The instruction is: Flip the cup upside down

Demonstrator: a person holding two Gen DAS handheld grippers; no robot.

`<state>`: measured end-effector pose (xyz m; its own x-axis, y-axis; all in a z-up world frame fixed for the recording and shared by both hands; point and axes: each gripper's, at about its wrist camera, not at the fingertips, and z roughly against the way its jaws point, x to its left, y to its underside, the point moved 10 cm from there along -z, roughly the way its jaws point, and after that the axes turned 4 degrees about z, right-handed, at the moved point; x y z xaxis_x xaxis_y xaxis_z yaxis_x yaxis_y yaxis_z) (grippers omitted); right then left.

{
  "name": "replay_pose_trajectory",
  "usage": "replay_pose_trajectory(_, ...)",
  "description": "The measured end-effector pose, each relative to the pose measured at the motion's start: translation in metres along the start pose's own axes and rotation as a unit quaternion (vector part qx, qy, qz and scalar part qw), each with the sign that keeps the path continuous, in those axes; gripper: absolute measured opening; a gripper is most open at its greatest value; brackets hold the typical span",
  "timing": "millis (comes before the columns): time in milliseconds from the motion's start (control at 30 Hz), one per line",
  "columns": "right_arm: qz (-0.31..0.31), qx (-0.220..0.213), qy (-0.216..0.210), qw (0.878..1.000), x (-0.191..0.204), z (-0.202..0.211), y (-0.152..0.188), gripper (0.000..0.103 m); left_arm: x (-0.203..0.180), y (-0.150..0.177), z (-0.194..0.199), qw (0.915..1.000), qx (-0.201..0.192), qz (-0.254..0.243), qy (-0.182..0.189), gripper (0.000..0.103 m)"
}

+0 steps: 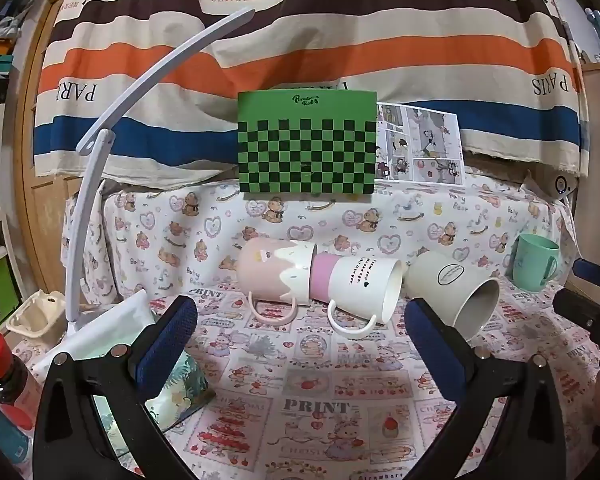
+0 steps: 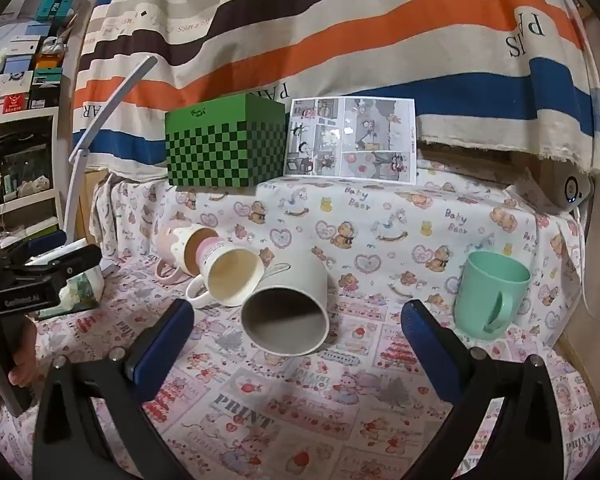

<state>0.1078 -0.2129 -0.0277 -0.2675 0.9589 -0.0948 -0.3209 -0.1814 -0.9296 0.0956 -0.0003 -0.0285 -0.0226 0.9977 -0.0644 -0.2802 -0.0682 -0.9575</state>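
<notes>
Patterned tablecloth [image 1: 300, 408] under striped drape [image 1: 300, 40]

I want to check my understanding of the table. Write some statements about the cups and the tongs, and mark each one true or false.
1. The mint green cup stands upright. True.
2. The pink cup stands upright. False: it lies on its side, with the white and pink mug pushed into its mouth.
3. The left tongs are open and hold nothing. True.
4. The right tongs grip the grey-white cup. False: they are open, and the cup lies on its side on the cloth.
5. A green checkered box stands behind the cups. True.
</notes>
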Motion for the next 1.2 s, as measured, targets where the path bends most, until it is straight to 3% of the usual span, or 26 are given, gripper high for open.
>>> replay_pose_trajectory(1200,0.002,-0.001,0.002,1.0,0.002,0.003,0.0,0.103,0.002,-0.001,-0.003,0.9999,0.009,0.005,-0.002,0.103)
